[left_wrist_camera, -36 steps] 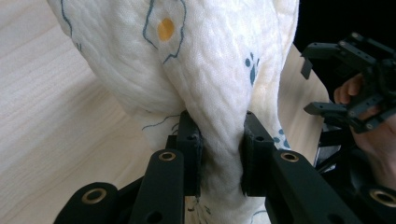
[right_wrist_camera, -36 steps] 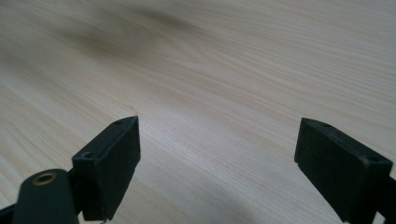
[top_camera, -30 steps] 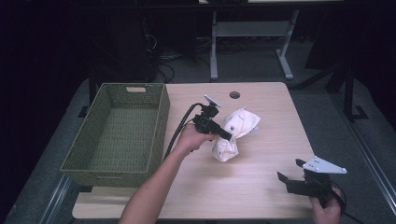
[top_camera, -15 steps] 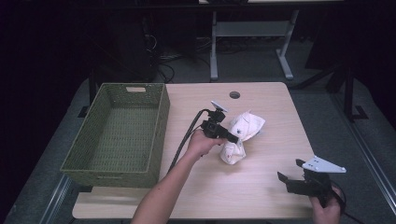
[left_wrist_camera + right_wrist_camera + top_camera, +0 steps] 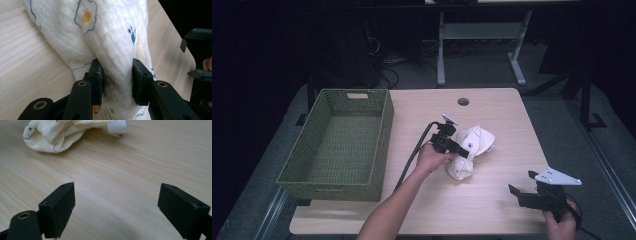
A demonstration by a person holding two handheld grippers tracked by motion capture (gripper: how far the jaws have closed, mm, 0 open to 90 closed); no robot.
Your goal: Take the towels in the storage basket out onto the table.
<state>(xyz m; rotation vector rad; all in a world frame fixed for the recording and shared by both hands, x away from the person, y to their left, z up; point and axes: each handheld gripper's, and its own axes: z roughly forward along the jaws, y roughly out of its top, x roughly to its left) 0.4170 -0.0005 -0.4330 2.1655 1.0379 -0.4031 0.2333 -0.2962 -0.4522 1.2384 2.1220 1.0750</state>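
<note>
A crumpled white cloth (image 5: 474, 147) with small printed figures lies near the middle of the wooden table (image 5: 492, 215). My left gripper (image 5: 463, 154) reaches into it from the left. In the left gripper view a thick fold of the cloth (image 5: 100, 37) fills the gap between the left gripper's (image 5: 117, 82) pads, which still touch it on both sides; the jaws have just been opening. My right gripper (image 5: 521, 182) rests at the table's near right corner, open, with bare wood between its jaws (image 5: 116, 202). The cloth (image 5: 57, 135) lies well beyond it.
A green woven basket (image 5: 384, 135) with nothing in it stands along the table's left side. A round cable hole (image 5: 463, 101) sits near the far edge. A white desk frame stands on the floor behind the table.
My left gripper has sunk a little with the cloth, which now lies flatter on the table. The right gripper has not moved.
</note>
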